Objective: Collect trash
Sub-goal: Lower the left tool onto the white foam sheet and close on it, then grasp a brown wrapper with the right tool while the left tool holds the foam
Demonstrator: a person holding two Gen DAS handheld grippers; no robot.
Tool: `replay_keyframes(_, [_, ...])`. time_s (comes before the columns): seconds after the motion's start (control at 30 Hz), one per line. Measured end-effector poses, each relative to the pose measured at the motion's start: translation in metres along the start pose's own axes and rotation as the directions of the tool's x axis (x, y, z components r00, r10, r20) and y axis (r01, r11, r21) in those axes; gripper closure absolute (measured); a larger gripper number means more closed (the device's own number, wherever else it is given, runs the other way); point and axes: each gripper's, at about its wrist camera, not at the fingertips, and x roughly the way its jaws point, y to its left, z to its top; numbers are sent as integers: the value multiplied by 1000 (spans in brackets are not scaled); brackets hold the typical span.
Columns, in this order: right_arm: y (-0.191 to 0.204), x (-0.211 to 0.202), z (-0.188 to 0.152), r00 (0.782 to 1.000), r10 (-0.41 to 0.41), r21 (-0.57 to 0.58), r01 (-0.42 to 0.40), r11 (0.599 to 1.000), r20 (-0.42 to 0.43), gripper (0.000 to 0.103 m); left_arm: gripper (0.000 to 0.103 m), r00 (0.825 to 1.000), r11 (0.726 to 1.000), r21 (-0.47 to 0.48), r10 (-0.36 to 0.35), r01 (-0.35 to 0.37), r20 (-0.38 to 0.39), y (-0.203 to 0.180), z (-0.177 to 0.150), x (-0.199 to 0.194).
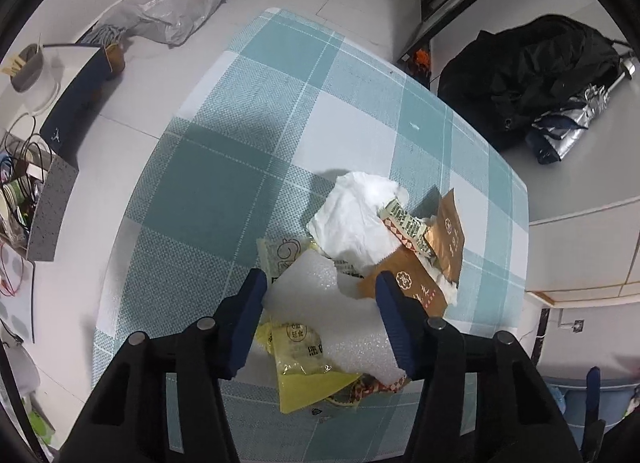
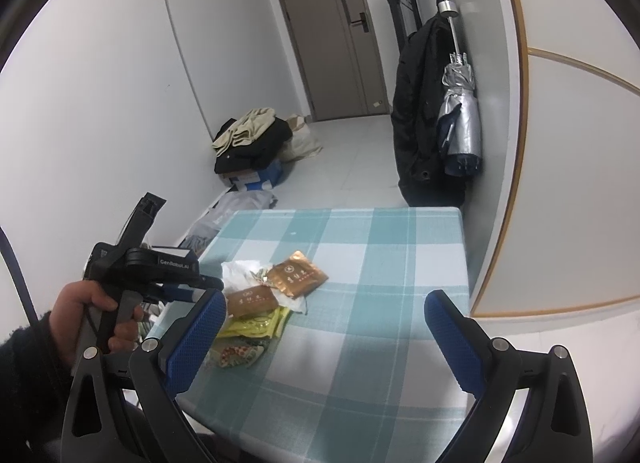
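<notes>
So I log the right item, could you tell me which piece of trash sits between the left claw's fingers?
The white foam sheet: it lies between the left claw fingers, unlike the crumpled tissue and brown packets beyond.

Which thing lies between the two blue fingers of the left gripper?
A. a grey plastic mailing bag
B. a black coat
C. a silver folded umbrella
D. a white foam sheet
D: in the left wrist view the left gripper straddles the white foam sheet in the trash pile on the checked tablecloth.
</notes>
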Motion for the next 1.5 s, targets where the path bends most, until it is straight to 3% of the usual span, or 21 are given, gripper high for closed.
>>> replay_keyframes(0.03, [0, 1, 0, 1000, -4, 1, 4, 1000, -3, 2, 72, 1000, 1000, -6, -4, 4, -1, 0, 1, 1])
replay_keyframes(0.37, [12, 3, 1, 1000, -15, -27, 15, 1000, -15, 2, 72, 995, 994, -56, -90, 92, 38, 8, 5, -12])
replay_keyframes(0.5, [11, 7, 17, 1000, -2, -47, 1, 999, -21, 2, 72, 984, 985, -55, -159, 164, 81, 7, 7, -29])
replay_keyframes(0.73, [15, 52, 54, 990, 122, -152, -132, 979, -72, 3, 72, 951, 963, -25, -260, 268, 167, 9, 11, -60])
replay_keyframes(0.9, [28, 108, 60, 958, 208, -238, -252, 938, -196, 3, 72, 928, 951, -3, -301, 309, 218, 11, 17, -74])
replay_keyframes(1.03, [37, 146, 56, 935, 226, -307, -307, 901, -274, 4, 72, 916, 947, 22, -316, 320, 247, 11, 21, -82])
replay_keyframes(1.27, [38, 199, 41, 885, 252, -371, -403, 837, -393, 6, 72, 910, 940, 42, -339, 339, 237, 13, 23, -80])
replay_keyframes(1.5, [39, 231, 30, 854, 224, -401, -432, 808, -470, 8, 72, 907, 933, 42, -356, 357, 226, 16, 27, -79])
